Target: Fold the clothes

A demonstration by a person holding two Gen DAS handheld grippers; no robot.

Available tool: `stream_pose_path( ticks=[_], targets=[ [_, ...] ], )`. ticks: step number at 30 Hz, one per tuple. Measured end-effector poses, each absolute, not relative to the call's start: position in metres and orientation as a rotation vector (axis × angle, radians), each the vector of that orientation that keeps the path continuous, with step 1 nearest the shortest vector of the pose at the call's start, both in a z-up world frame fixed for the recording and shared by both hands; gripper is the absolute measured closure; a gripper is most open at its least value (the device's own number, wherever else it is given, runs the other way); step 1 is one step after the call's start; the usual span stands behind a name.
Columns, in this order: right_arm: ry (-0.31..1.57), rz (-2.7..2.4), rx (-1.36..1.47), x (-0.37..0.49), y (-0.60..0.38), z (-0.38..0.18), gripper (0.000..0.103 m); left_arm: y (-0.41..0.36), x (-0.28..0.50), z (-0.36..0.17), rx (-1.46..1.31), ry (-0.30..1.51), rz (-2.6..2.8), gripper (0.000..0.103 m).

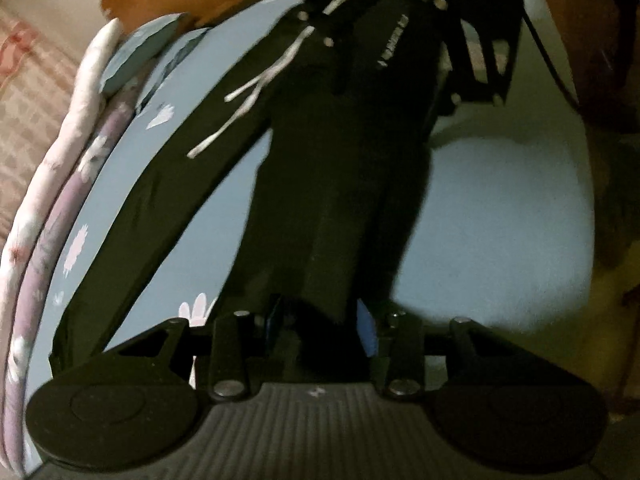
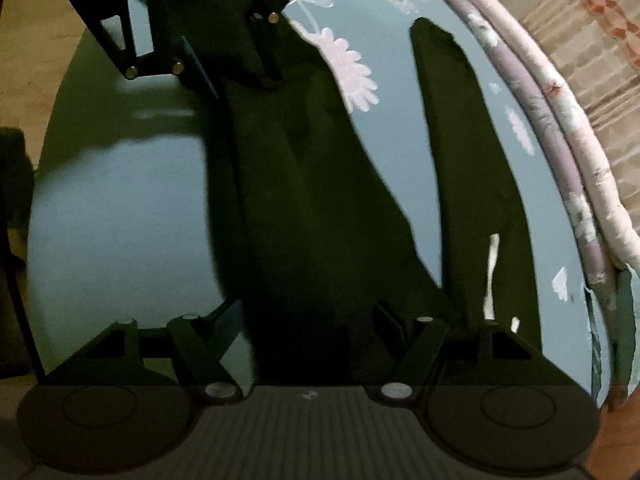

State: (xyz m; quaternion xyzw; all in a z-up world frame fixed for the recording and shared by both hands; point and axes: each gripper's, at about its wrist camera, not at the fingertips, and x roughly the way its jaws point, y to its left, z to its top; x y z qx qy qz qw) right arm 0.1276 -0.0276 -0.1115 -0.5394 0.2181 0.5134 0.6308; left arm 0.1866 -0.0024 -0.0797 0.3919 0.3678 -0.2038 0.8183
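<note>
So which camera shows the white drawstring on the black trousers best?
The left wrist view: the white drawstring lies in full against the black trousers, both cords visible. The right wrist view shows only a short white strip near its right edge.

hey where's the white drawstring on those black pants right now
The white drawstring lies on the waist end of the black pants, upper middle in the left wrist view, beside the right gripper. The pants lie on the blue floral sheet.
</note>
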Motion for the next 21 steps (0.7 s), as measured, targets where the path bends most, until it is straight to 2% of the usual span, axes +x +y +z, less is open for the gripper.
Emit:
stream_pose_path(
  ticks=[8,17,21],
  targets=[
    [0.515,1.142,-1.160,0.141,-0.022,-0.093,0.027,-0.011,0.186,-0.070,0.811,0.732,-0.482,0.059],
    [0.565,1.117,-1.096,0.155,-0.020,-0.084,0.027,-0.035,0.198,-0.093,0.887,0.690,-0.490,0.057],
    [0.578,1.128,-1.067,0.154,-0.023,-0.082,0.027,-0.029,0.198,-0.081,0.838,0.679,-0.448,0.057]
  ],
)
